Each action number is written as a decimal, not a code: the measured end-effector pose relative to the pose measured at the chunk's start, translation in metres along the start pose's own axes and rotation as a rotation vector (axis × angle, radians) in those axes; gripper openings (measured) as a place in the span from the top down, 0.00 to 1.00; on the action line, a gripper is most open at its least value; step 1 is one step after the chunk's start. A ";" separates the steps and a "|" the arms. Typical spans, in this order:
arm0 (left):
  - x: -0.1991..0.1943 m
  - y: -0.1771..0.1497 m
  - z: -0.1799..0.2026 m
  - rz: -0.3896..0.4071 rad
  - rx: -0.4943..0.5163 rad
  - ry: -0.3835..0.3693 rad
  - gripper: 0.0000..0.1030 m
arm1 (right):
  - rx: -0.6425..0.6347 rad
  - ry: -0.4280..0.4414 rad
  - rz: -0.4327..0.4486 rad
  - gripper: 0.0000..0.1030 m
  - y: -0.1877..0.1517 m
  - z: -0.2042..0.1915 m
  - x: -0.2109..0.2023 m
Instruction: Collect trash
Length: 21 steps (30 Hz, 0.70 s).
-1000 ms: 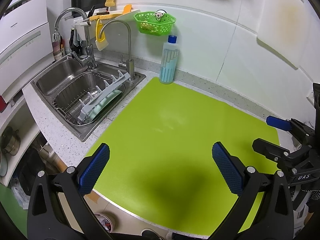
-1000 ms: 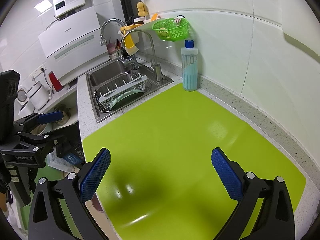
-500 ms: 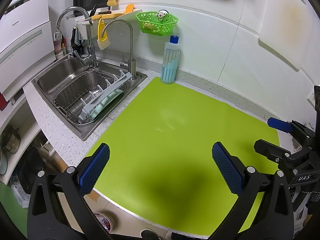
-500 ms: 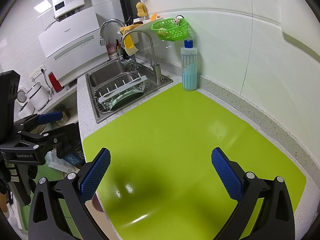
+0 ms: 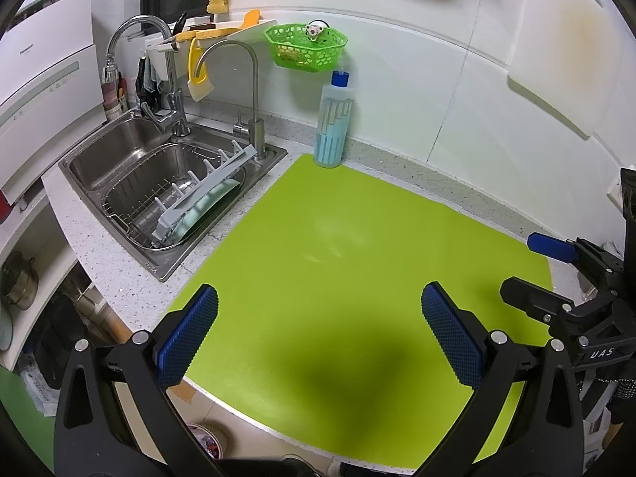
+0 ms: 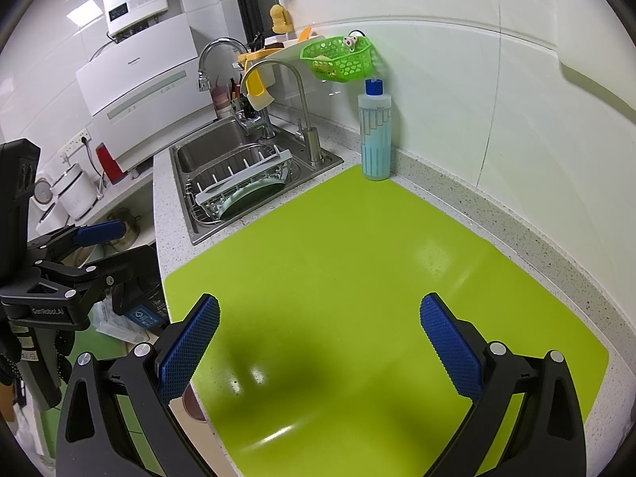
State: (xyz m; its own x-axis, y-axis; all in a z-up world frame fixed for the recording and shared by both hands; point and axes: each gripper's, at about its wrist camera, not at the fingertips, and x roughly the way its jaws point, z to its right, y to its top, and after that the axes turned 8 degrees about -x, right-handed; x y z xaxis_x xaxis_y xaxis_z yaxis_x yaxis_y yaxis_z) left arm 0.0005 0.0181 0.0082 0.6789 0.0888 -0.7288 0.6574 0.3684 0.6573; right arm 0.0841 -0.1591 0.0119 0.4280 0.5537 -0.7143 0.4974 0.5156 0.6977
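Little has moved since the earlier frames: both views have crept a touch toward the wall, nothing more. I hold the left gripper (image 5: 320, 334) and the right gripper (image 6: 320, 338) low over the near edge of the lime-green rubbery mat (image 5: 357, 246), each with its blue-padded jaws spread wide and nothing between them.

No trash shows on the mat in either view. The only likely litter I can make out is crumpled paper and packaging (image 6: 119, 318) down on the floor past the counter's left edge, partly hidden behind the left gripper, so I cannot say just what it is. To do this step well, I judge I should swing the cameras to scan before committing, keep the jaws spread, and avoid dragging the pads across the mat.

Beneath the mat lies a speckled white stone counter (image 5: 99, 274). To the left sits a stainless steel sink (image 5: 119, 151) holding a grey dish rack (image 5: 198, 194) over a pale green plate. A translucent blue-capped bottle (image 5: 334, 123) stands at the mat's far corner against the white tiled wall, under a hanging green plastic basket (image 5: 306, 45).
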 end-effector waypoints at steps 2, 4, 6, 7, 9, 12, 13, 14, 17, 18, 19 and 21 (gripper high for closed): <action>0.000 0.000 0.001 -0.001 -0.005 0.016 0.03 | 0.001 0.000 0.001 0.06 -0.001 0.000 0.000; -0.003 -0.002 -0.001 0.019 -0.023 0.018 0.03 | 0.002 0.000 -0.001 0.06 -0.001 0.001 -0.001; -0.003 -0.001 0.000 0.008 -0.025 0.020 0.03 | 0.002 -0.001 -0.002 0.06 -0.001 0.001 0.000; -0.003 -0.001 0.001 0.007 -0.022 0.018 0.03 | 0.003 -0.001 -0.003 0.06 -0.001 0.002 0.000; -0.004 -0.001 0.003 0.008 -0.014 0.018 0.03 | 0.003 -0.001 -0.001 0.06 -0.001 0.002 -0.001; -0.004 0.000 0.005 0.008 -0.009 0.017 0.03 | 0.003 -0.002 0.000 0.06 -0.001 0.002 -0.001; -0.004 0.000 0.005 0.007 -0.007 0.019 0.03 | 0.004 -0.003 0.000 0.06 -0.001 0.002 -0.002; -0.004 0.001 0.005 0.006 -0.007 0.020 0.03 | 0.004 -0.003 0.001 0.06 -0.001 0.002 -0.003; -0.003 0.001 0.006 0.007 -0.001 0.024 0.03 | 0.004 -0.003 0.001 0.06 -0.001 0.002 -0.004; -0.003 0.000 0.006 0.008 0.000 0.025 0.03 | 0.003 -0.004 0.000 0.06 -0.002 0.002 -0.004; -0.003 0.000 0.006 0.007 0.002 0.028 0.03 | 0.002 -0.002 0.000 0.06 -0.002 0.001 -0.004; -0.003 0.000 0.005 0.005 0.000 0.031 0.03 | 0.000 -0.001 -0.001 0.06 -0.001 0.001 -0.005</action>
State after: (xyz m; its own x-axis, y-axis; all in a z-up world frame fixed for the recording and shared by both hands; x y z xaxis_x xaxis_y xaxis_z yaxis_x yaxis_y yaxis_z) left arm 0.0002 0.0130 0.0121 0.6722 0.1192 -0.7307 0.6538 0.3676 0.6614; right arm 0.0820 -0.1630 0.0143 0.4280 0.5525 -0.7152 0.4975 0.5166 0.6968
